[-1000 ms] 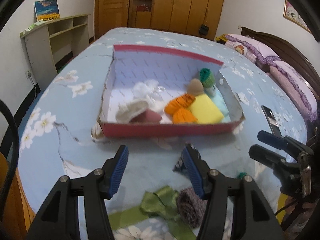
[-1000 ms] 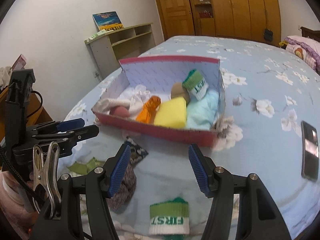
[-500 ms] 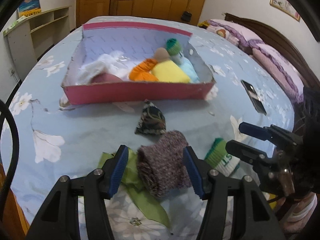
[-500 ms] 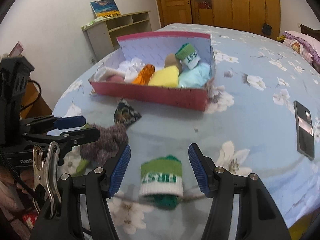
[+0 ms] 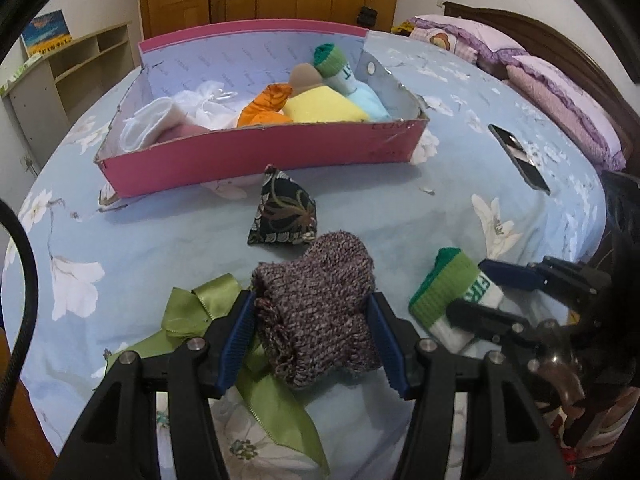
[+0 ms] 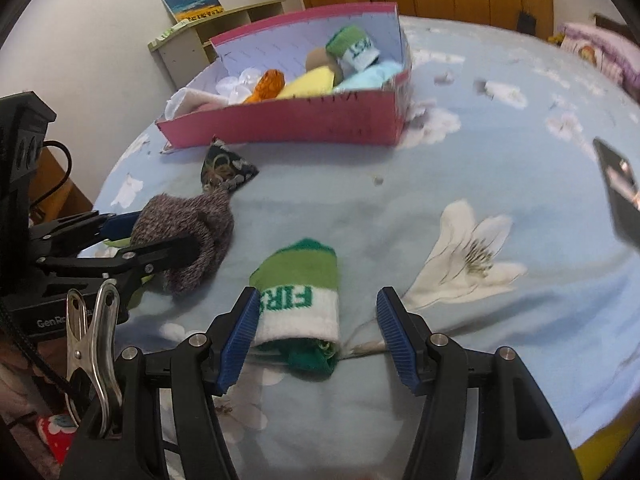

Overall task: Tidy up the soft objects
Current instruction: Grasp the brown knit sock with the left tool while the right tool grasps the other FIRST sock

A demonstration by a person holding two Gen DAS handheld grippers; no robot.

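A knitted purple-grey sock roll (image 5: 320, 292) lies on the blue flowered bedspread. My left gripper (image 5: 309, 298) straddles it with a blue pad against each side, its jaws no narrower than before. A rolled green-and-white sock (image 6: 300, 288) lies between the pads of my right gripper (image 6: 318, 296), whose jaws are closing. The left pad touches this sock; the right pad stands clear of it. The pink box (image 5: 260, 156) farther back holds several soft things. A dark patterned pouch (image 5: 282, 212) sits in front of the box.
A green ribbon (image 5: 200, 304) lies partly under the knitted sock. A phone (image 5: 518, 162) rests on the bed to the right. Pillows (image 5: 560, 92) and a headboard lie beyond it. A low shelf (image 5: 60, 76) stands by the left wall.
Both grippers came down toward the bed. The left now straddles the knitted sock, which was ahead of it before. The right has dropped around the green-and-white sock and its jaws have narrowed slightly.
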